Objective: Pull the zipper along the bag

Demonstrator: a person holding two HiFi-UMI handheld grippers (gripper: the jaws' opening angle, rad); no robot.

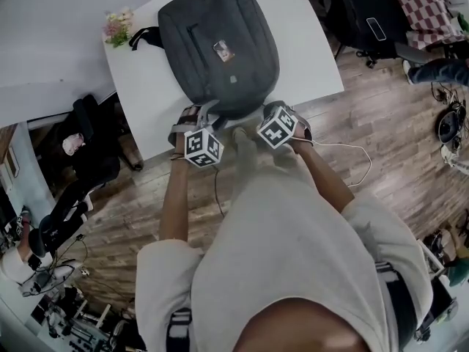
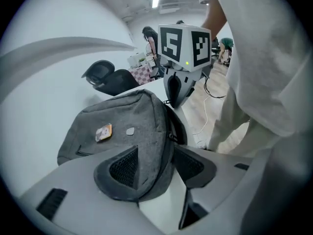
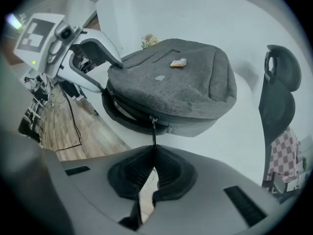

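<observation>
A grey backpack (image 1: 220,42) lies flat on the white table (image 1: 308,42), its zipped near edge toward me. My right gripper (image 1: 275,112) is at the bag's near right corner. In the right gripper view, the right gripper (image 3: 152,168) is shut on the thin black zipper pull (image 3: 153,133), which hangs from the slider on the backpack (image 3: 171,82). My left gripper (image 1: 196,116) is at the near left corner. In its own view, the left gripper (image 2: 159,165) stands wide, the edge of the backpack (image 2: 122,126) lying between its pads without being squeezed.
A small bunch of flowers (image 1: 117,26) sits at the table's far left corner. A black office chair (image 3: 279,97) stands beyond the table. The table's near edge runs just under both grippers, with wooden floor and a white cable (image 1: 352,152) below.
</observation>
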